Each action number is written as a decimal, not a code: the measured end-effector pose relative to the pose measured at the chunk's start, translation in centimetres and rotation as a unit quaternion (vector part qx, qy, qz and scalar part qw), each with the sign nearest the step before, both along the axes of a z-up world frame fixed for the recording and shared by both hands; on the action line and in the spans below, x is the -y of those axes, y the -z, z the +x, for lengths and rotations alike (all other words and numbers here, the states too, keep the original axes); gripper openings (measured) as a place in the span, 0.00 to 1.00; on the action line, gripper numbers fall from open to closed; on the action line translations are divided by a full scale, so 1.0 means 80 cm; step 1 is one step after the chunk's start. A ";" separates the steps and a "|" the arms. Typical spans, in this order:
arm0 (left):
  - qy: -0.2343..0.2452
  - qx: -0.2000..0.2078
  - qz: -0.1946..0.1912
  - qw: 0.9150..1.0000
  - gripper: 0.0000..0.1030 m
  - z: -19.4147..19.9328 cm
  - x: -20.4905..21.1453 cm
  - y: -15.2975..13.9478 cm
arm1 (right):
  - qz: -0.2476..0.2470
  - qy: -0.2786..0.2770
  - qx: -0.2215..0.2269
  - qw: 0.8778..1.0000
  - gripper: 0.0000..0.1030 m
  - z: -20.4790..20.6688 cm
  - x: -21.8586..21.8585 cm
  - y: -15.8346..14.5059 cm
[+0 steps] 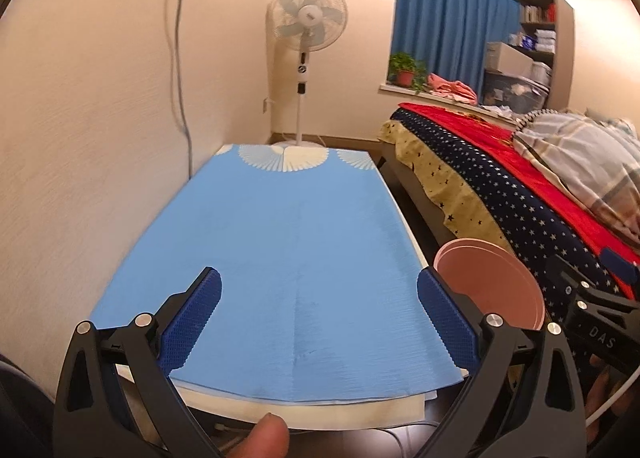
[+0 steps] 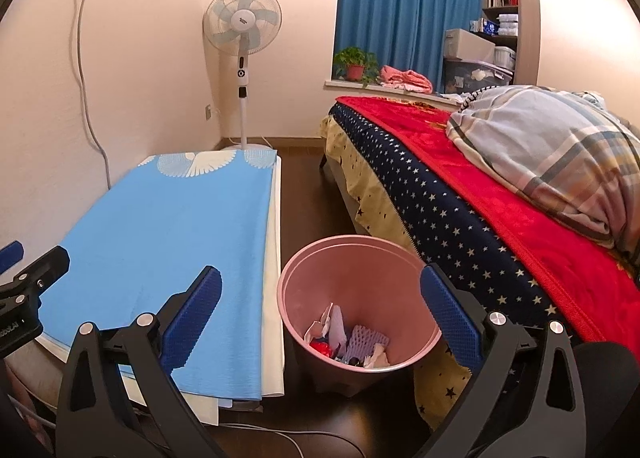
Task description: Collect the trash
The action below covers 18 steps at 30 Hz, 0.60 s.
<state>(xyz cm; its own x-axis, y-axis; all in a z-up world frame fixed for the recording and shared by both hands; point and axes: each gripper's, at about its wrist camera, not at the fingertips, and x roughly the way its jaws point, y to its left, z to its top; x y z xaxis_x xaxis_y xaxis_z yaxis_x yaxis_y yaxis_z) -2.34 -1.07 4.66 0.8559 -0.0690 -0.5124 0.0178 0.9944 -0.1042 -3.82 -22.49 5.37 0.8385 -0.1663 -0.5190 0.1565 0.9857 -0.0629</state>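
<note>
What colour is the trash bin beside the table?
Pink; the trash bin shows best in the right wrist view, with crumpled trash inside.

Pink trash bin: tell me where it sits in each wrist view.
Left wrist: pink trash bin at lower right, partly behind a gripper finger.
Right wrist: pink trash bin at lower centre, trash inside.
Shared landmark: standing fan at the far wall.

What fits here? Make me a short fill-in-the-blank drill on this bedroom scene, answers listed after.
1. The crumpled trash lies inside the round ____ plastic bin.
2. That bin stands on the floor between the blue-covered table and the ____.
3. The right gripper and left gripper both have their jaws ____, with nothing held.
4. The white standing fan is beside the ____ curtain.

Missing words: pink; bed; open; blue
</note>
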 end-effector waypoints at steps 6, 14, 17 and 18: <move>0.000 -0.007 0.008 1.000 0.92 0.010 0.004 0.012 | 0.005 0.003 -0.013 1.000 0.95 0.015 -0.004 0.014; -0.009 -0.016 0.006 1.000 0.92 0.020 -0.003 0.022 | 0.004 -0.002 -0.016 1.000 0.95 0.028 -0.012 0.021; -0.008 -0.018 0.006 1.000 0.92 0.022 -0.003 0.024 | 0.004 -0.002 -0.018 1.000 0.95 0.031 -0.013 0.023; -0.007 -0.017 0.006 1.000 0.92 0.021 -0.002 0.024 | 0.003 -0.002 -0.019 1.000 0.95 0.032 -0.013 0.024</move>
<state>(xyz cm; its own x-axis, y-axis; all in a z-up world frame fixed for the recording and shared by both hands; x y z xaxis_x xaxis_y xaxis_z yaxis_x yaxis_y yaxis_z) -0.62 -0.89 2.74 0.8384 -0.0517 -0.5425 0.0011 0.9956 -0.0933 -1.27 -21.44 3.43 0.8191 -0.1596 -0.5510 0.1508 0.9866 -0.0617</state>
